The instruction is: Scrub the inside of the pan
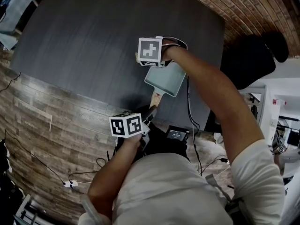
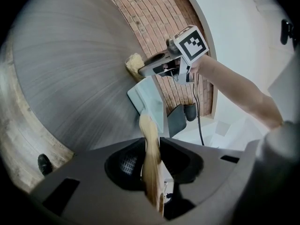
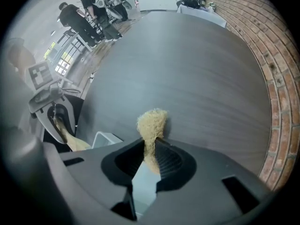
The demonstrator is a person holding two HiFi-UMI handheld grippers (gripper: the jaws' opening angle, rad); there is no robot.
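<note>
**White shirt (image 1: 164, 186) at the bottom, both tongs gripping**

Filling the lower edge of the head view, the person's shirt sat nearest the lens, with two bare forearms reaching up the frame from it. The left tongs (image 1: 150, 114) were just above the shirt, near centre frame, clamped on the pale wooden handle (image 1: 157, 99) of the pan (image 1: 165, 78). In the left gripper view that handle ran straight up between the two dark pads, pinched from both sides, and met the pan just above them.

The pan was square and pale blue-green. It sat at the centre of the head view, over the near edge of the dark grey table (image 1: 93, 41). Whether it rested on the table or was held clear of it could not be told.

The right tongs (image 1: 161, 62) were at the pan's upper end in the frame. Their own view showed the jaws closed on a tan, fibrous scrubber (image 3: 152, 123), its tuft sticking out beyond the pads. A strip of the pan's pale surface showed below them. Seen from the left gripper view, the scrubber was just beyond the pan's far rim, and contact could not be judged.

Plank floor (image 1: 42, 121) filled the lower left of the head view and a brick surface (image 1: 253, 8) the upper right. A black cable (image 1: 190, 107) ran down beside the right forearm. Several people (image 3: 86, 11) stood at the upper left of the right gripper view.
</note>
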